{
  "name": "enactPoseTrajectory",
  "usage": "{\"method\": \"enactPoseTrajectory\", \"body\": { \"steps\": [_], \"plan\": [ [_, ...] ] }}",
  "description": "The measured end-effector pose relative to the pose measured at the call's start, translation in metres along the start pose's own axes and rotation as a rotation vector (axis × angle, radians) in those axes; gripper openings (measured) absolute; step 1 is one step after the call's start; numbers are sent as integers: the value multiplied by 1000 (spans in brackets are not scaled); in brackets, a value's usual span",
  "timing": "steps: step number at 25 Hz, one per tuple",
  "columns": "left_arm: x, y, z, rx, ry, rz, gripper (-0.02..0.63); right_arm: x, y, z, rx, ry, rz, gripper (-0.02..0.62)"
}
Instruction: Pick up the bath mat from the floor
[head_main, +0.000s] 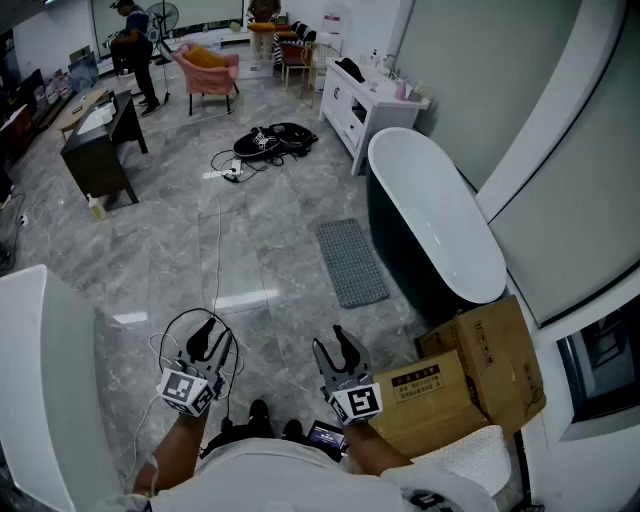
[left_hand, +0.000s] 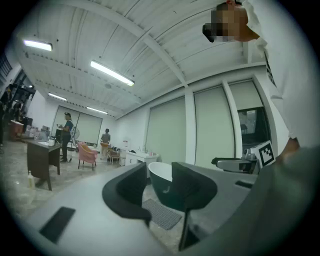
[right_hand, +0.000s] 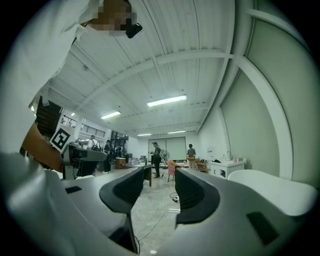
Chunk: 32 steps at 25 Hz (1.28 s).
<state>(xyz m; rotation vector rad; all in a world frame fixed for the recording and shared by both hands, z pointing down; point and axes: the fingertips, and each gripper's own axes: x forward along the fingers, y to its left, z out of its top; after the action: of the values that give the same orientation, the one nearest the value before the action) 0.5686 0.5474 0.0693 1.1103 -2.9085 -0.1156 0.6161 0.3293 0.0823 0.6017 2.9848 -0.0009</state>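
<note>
Bath mat (head_main: 352, 262) is lying flat on the grey marble floor (head_main: 170, 250), well ahead of both tools and not being touched by either. Its long axis is running away from the person, roughly parallel to the bathtub (head_main: 440, 215). The far short end is leaning slightly toward the left of the head view, the near short end is pointing back at the cardboard boxes (head_main: 470, 370). Its right long edge is sitting just beside the tub's dark outer wall. Left gripper (head_main: 205, 335) is being held level and low in front of the person, jaws standing partly apart with nothing between them. In the left gripper view the mat and the tub are showing through that gap, far off. Right gripper (head_main: 335, 350) is also being held level, near the boxes, jaws standing apart and gripping nothing; it's looking down the room rather than at the mat. A thin cable (head_main: 216, 240) is trailing across the floor left of the mat.
</note>
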Motion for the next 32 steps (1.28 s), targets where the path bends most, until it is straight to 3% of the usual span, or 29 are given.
{"method": "enactPoseTrajectory", "body": {
  "steps": [4, 13, 18, 21, 28, 32],
  "plan": [
    [-1, -3, 4, 59, -14, -17, 161, -8, -2, 7, 37, -33, -41, 216],
    [8, -21, 30, 35, -106, -70, 172, -18, -1, 23, 19, -25, -46, 216],
    [9, -33, 57, 92, -140, -99, 173, -29, 4, 53, 10, -149, -51, 226],
    [11, -37, 55, 113, -131, -115, 173, -27, 7, 50, 24, -138, -44, 233],
    [-1, -39, 37, 31, -86, -93, 173, -29, 5, 49, 81, -133, -52, 233],
    [-3, -35, 39, 33, -101, -64, 173, -27, 6, 43, 73, -131, -24, 233]
  ]
}}
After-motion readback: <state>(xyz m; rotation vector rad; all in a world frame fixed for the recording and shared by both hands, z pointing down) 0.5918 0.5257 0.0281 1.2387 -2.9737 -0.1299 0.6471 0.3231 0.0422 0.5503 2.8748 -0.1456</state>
